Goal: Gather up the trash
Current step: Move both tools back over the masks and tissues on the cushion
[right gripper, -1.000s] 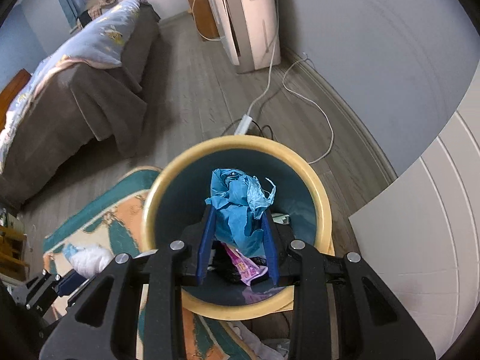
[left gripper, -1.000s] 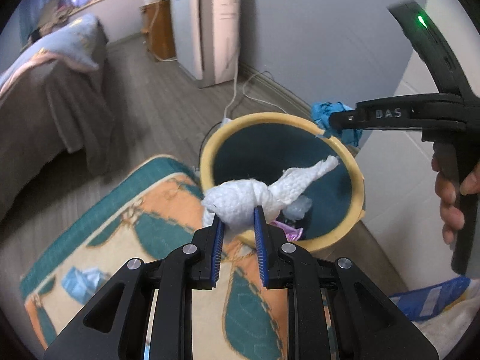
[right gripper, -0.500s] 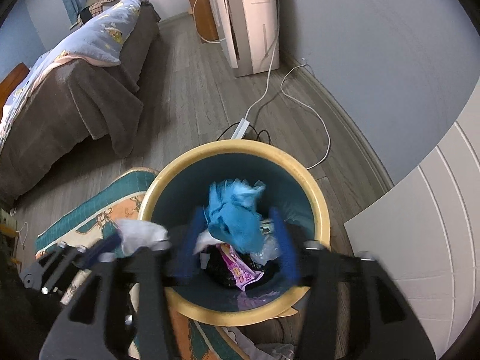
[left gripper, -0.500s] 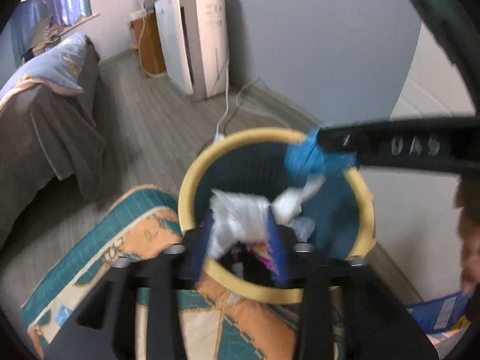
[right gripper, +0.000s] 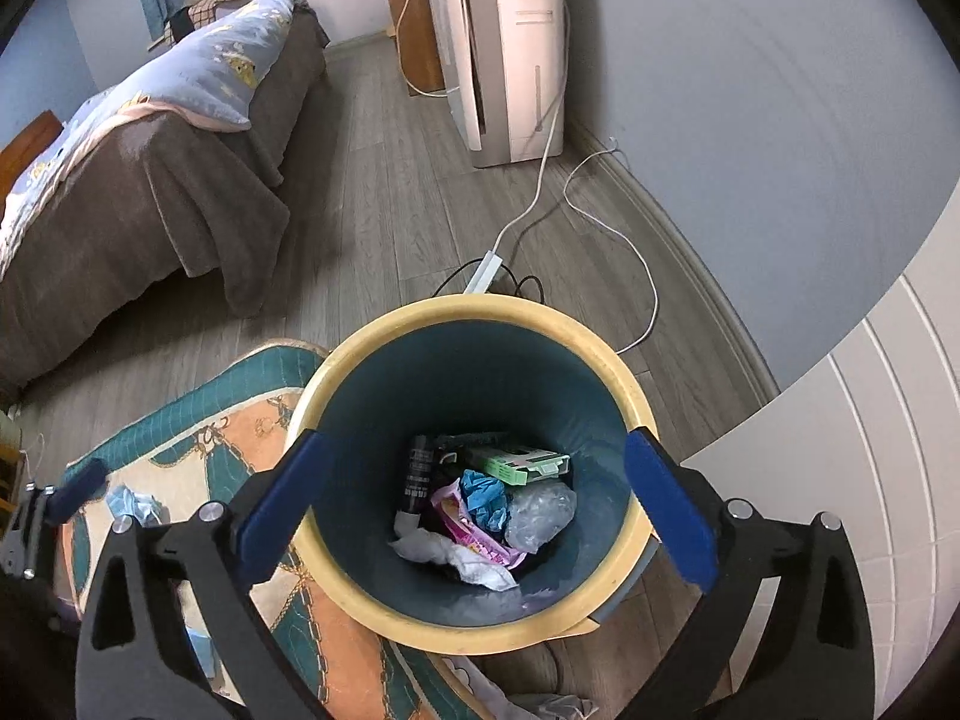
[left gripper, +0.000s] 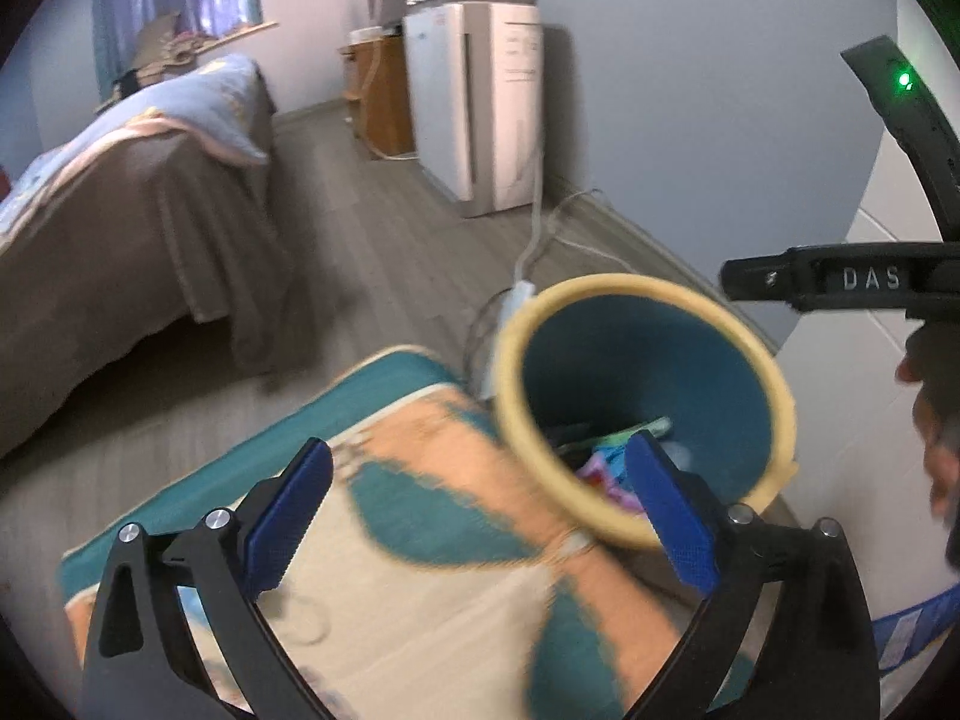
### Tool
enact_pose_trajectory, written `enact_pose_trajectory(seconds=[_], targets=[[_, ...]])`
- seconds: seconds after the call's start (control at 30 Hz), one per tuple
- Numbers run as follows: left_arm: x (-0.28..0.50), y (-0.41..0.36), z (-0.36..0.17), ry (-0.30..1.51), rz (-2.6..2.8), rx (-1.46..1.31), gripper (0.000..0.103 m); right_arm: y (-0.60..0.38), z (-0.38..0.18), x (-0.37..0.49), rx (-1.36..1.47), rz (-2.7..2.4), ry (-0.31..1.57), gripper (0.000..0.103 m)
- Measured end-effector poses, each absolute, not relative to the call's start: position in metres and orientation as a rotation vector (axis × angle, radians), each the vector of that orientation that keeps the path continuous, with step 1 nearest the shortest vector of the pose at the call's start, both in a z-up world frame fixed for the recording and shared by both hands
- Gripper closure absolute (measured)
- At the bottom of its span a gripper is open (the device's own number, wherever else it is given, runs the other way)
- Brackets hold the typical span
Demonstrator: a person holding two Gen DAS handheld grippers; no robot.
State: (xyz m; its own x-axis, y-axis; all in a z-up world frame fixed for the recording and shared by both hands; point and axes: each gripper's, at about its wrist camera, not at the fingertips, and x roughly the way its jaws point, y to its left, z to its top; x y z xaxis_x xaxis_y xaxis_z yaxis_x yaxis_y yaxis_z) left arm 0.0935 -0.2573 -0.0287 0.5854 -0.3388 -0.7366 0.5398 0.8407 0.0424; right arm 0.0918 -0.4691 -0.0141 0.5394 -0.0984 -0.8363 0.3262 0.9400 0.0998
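A teal trash bin with a yellow rim (right gripper: 474,309) stands on the floor at the rug's edge; it also shows in the left wrist view (left gripper: 636,285). Inside lie a white tissue wad (right gripper: 459,558), blue crumpled paper (right gripper: 486,495), a clear plastic wad (right gripper: 540,513), a pink wrapper (right gripper: 450,507), a green box (right gripper: 519,459) and a black tube (right gripper: 418,471). My right gripper (right gripper: 474,498) is open and empty right above the bin. My left gripper (left gripper: 474,510) is open and empty over the rug, left of the bin. A blue crumpled scrap (right gripper: 135,504) lies on the rug.
A patterned teal and orange rug (left gripper: 420,570) covers the floor beside the bin. A bed with a brown cover (right gripper: 138,180) stands to the left. A white appliance (right gripper: 504,42), a power strip (right gripper: 483,273) and cables lie behind the bin. A white cabinet (right gripper: 840,480) is at right.
Both grippers opened. The white tissue wad and the blue paper dropped into the bin. The left gripper drew back to the left over the rug.
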Motion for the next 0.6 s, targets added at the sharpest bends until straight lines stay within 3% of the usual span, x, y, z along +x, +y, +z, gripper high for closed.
enact_pose_trajectory(seconds=[0.4, 0.6], targets=[[0.079, -0.097, 0.001, 0.885, -0.184, 0.259, 0.005, -0.391, 0.0, 0.102, 0.125, -0.08, 0.915, 0.006], [0.072, -0.029, 0.009, 0.875, -0.133, 0.05, 0.005, -0.332, -0.006, 0.106, 0.011, 0.038, 0.904, 0.006]])
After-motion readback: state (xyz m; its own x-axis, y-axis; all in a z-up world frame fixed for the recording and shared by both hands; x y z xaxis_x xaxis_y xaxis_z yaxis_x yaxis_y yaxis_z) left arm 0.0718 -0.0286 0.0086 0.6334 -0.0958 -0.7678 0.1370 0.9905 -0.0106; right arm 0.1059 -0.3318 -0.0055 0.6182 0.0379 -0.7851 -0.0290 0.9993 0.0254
